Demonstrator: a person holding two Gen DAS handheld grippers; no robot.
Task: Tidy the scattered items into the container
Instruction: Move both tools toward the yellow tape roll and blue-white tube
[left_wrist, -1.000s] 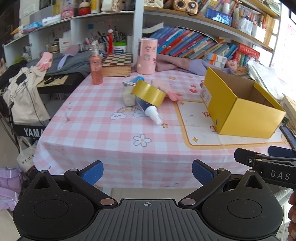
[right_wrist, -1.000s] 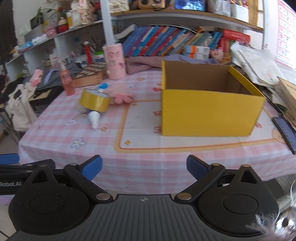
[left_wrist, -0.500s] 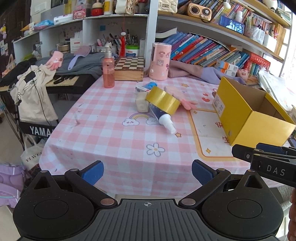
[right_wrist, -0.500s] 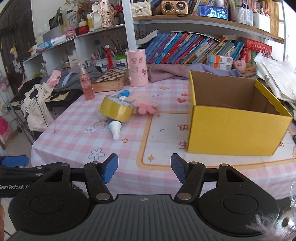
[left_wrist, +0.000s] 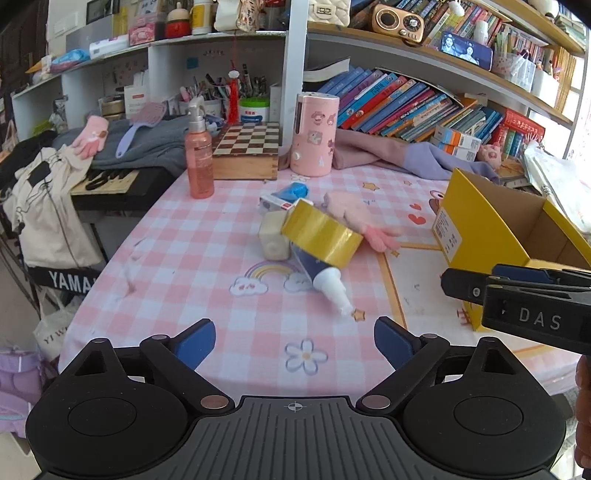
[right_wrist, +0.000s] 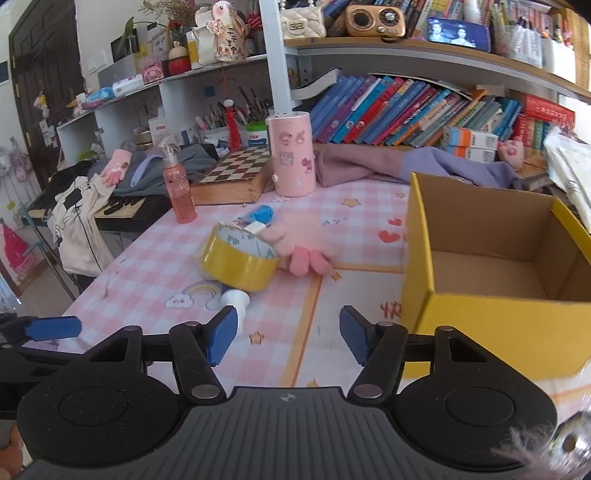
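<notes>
A roll of yellow tape leans on a dark tube with a white cap in the middle of the pink checked tablecloth. Around them lie a pink glove, a cream block and a blue-capped item. The open yellow box stands to the right, with nothing visible inside. My left gripper hovers over the table's near edge, its jaws closing on nothing. My right gripper sits beside the box with its jaws closing, nothing between them.
At the back of the table stand a pink spray bottle, a chessboard box and a pink cylinder, with a purple cloth behind the yellow box. Bookshelves rise beyond. A keyboard and bags sit left of the table.
Both grippers have moved forward over the table towards the pile. The right gripper's jaws have narrowed markedly; the left gripper's have come in slightly.
</notes>
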